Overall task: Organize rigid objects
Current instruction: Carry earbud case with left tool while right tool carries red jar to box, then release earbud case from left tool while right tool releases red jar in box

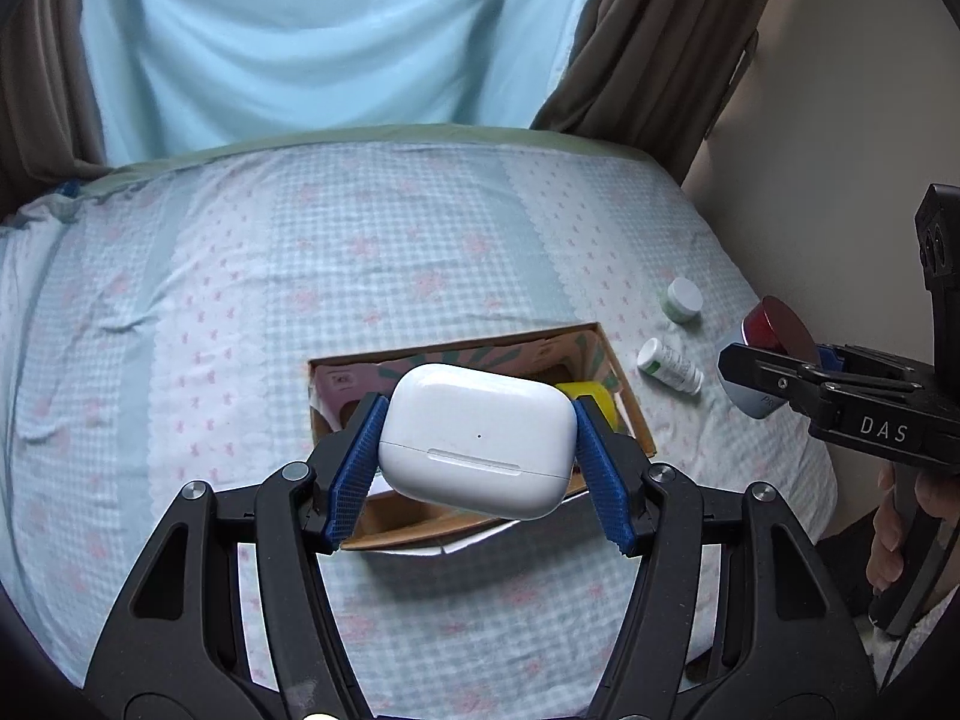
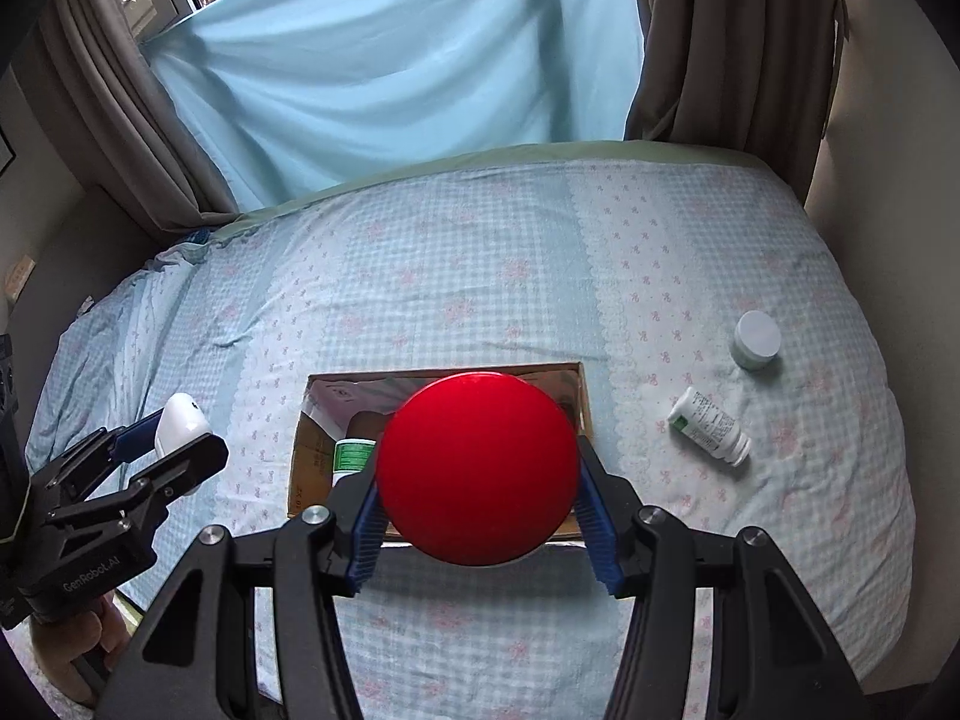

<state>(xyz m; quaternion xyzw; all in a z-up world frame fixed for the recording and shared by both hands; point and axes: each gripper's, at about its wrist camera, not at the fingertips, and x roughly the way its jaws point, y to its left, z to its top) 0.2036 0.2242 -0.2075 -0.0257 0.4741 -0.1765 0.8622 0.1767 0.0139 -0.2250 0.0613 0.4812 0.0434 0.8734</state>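
The left gripper [image 1: 477, 441] is clamping a white earbud case [image 1: 477, 438] between its blue fingers [image 1: 354, 468], holding it above the open cardboard box [image 1: 624, 396] that is sitting on the bed [image 1: 240, 300]. The right gripper [image 2: 480, 474] is gripping a red round-lidded container [image 2: 477, 468] by its sides, also over the box. A yellow item [image 1: 591, 399] and a green-labelled tube [image 2: 351, 456] are lying inside the box. To the box's right, a small white jar [image 2: 756, 339] is standing and a white bottle [image 2: 711, 426] is lying on its side.
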